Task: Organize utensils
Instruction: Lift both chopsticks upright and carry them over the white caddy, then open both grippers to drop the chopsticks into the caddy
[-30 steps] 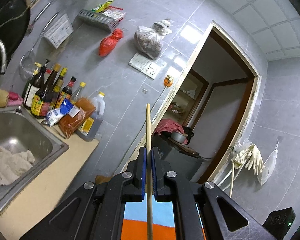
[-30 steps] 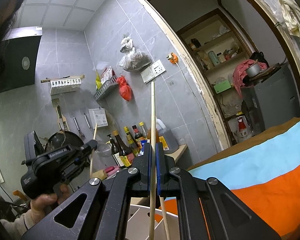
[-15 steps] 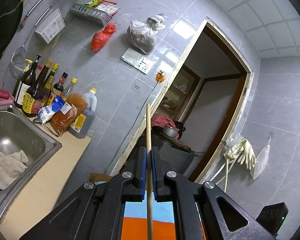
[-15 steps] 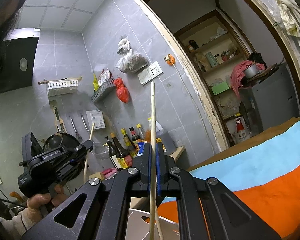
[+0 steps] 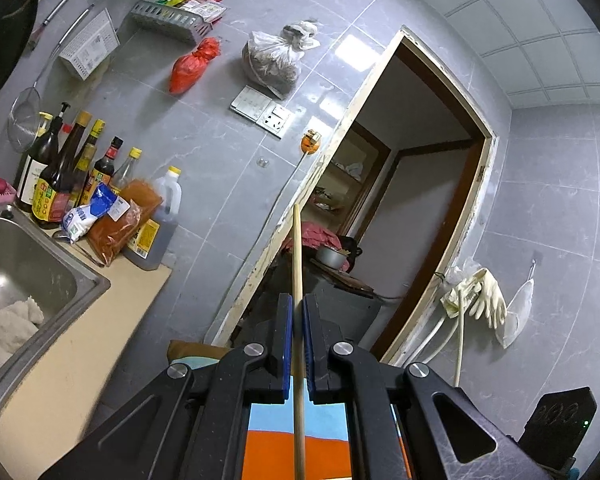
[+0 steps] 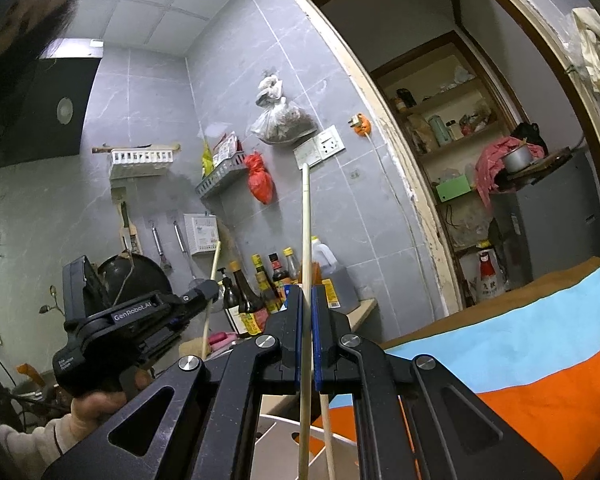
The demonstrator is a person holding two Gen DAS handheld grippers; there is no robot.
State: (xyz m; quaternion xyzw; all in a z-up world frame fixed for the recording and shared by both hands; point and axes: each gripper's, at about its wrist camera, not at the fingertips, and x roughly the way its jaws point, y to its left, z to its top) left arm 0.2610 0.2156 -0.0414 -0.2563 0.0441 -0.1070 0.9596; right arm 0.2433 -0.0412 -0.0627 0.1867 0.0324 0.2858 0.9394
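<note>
The left gripper [image 5: 296,312] had its jaws clamped on a wooden chopstick [image 5: 297,256], a thin, pale, straight stick standing upright, its long axis running up past the blue pads toward the doorway. The right gripper [image 6: 307,300] likewise pinched a paler chopstick [image 6: 306,232] upright, tip raised against the tiled wall.

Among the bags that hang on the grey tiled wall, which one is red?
The small knotted red bag, hanging just below the grey wall basket. The other one, a clear bag beside it above the wall sockets, holds something brownish.
</note>
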